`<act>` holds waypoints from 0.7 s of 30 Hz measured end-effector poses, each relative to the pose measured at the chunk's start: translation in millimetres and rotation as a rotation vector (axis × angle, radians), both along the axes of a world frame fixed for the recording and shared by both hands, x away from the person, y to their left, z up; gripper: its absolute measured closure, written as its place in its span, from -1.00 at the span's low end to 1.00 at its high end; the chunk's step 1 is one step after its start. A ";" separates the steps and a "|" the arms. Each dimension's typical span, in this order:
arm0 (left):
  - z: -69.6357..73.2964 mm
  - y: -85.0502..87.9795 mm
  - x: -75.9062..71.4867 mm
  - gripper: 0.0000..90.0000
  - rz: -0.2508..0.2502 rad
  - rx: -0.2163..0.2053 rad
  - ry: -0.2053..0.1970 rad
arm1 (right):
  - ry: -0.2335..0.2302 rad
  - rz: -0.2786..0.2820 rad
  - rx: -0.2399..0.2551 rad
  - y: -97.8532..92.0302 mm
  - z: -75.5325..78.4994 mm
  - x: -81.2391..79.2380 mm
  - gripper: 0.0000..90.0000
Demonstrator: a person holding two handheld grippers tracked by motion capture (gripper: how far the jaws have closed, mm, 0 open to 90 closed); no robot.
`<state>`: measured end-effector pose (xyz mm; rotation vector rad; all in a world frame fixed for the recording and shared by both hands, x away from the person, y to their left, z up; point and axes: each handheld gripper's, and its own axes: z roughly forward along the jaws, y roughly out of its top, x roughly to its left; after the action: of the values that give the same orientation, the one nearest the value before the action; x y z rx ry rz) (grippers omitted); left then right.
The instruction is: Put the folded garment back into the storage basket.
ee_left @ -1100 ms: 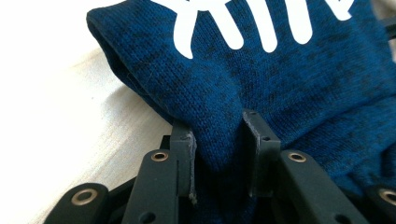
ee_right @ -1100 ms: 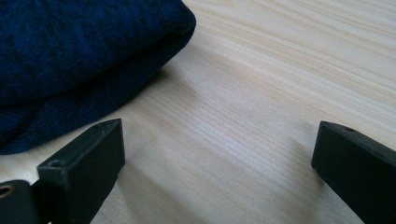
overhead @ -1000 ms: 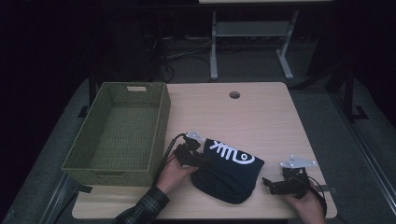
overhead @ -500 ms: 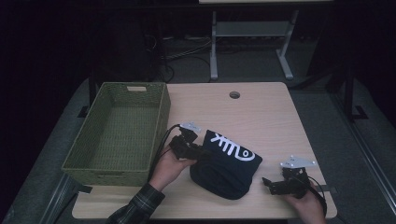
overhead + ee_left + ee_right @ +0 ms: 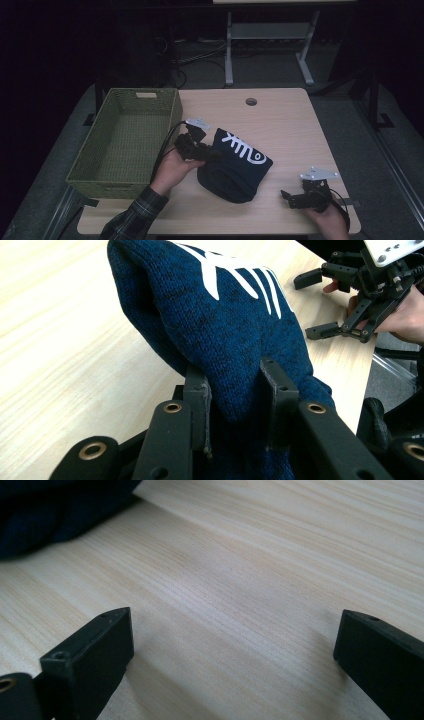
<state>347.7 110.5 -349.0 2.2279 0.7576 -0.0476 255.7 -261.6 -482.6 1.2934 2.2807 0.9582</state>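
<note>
left gripper (image 5: 235,385): both black jaws clenched on a fold of the dark blue knitted garment with white line markings (image 5: 225,325), the knit bunched thick between the pads. in the high view the left gripper (image 5: 202,150) grips the garment (image 5: 235,167) at its left edge, that edge raised off the light wooden table (image 5: 280,120), the rest of the cloth sagging down onto the tabletop in a rounded heap. white markings face up on the raised part. the left hand (image 5: 172,167) comes out of a plaid sleeve (image 5: 132,220) at the table's near edge; a black cable loops from the gripper back over the wrist.

right gripper (image 5: 230,645): jaws released, set wide apart, bare wood grain between them, nothing held. it sits low over the table at the near right corner (image 5: 295,197), the right hand (image 5: 330,220) behind it, grey three-cornered plate on top. a dark edge of the garment (image 5: 55,515) lies well ahead of its jaws, apart from them.

left of the garment, just beside the left gripper: a green woven rectangular basket (image 5: 172,107), resting on the table's left side.
</note>
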 end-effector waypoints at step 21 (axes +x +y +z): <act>46.5 30.5 1.7 0.56 0.004 0.021 -0.036 | 0.000 0.001 0.000 0.0 0.0 0.0 -0.95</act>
<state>349.3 141.0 -302.5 2.2406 0.7461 0.0026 255.7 -261.7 -482.6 1.2925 2.2809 0.9588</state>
